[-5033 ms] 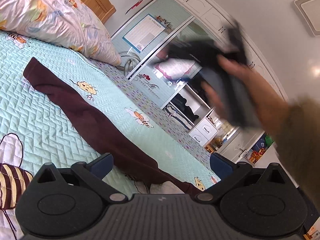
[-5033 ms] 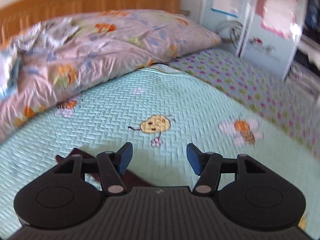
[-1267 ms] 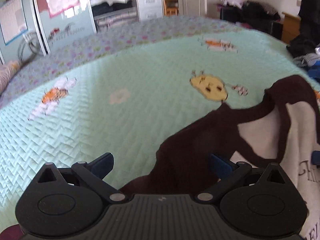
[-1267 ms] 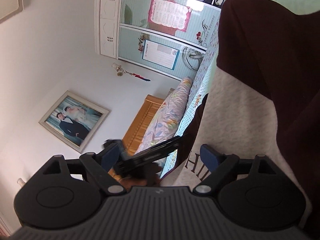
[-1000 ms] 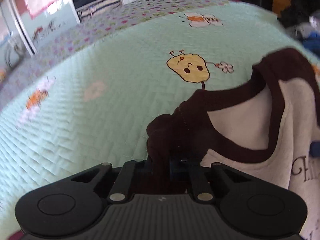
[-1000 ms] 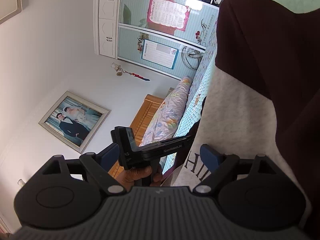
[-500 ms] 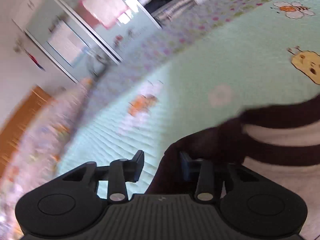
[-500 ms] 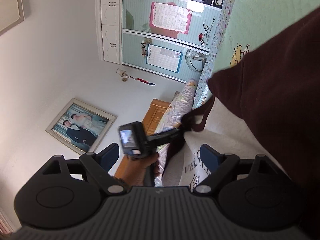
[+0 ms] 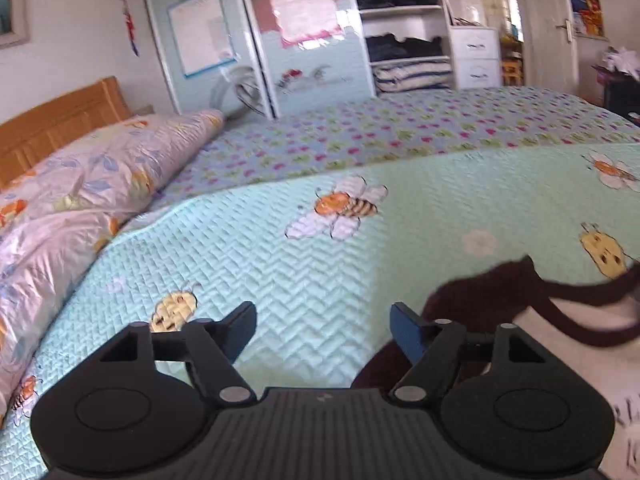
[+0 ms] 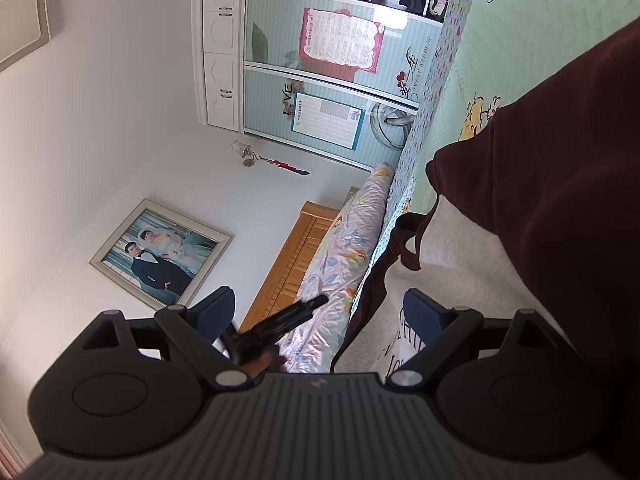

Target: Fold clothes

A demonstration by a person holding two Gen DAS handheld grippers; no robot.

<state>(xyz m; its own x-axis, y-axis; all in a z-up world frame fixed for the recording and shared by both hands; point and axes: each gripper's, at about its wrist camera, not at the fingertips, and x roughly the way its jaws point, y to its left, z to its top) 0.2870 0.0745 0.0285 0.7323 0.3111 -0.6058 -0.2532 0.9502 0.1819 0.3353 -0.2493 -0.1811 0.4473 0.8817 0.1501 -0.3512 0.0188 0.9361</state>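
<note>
Just right of the left tool [image 9: 323, 322], wide open and empty, the sweater [image 9: 492, 296] lay on the bed [image 9: 304, 264]. The right tool [image 10: 320, 312] gaped empty too. Soft and limp; its brown collar looked easiest to pinch.

We see a bedroom in daylight. A wide bed [image 9: 280, 264] fills the foreground, covered by a mint quilted bedspread [image 9: 420, 208] printed with bees and flowers, its far border patterned in small coloured dots. A floral duvet [image 9: 80, 184] is bunched along the orange wooden headboard [image 9: 52, 124]. Behind stands a pale blue wardrobe [image 9: 256, 40] with sliding doors carrying a pink poster [image 9: 300, 0] and a white chart [image 9: 200, 32]; its open section shows shelves of folded dark clothes [image 9: 404, 46]. A white door [image 9: 548, 24] stands to the right. On the white wall hangs a framed wedding portrait [image 10: 160, 256].
</note>
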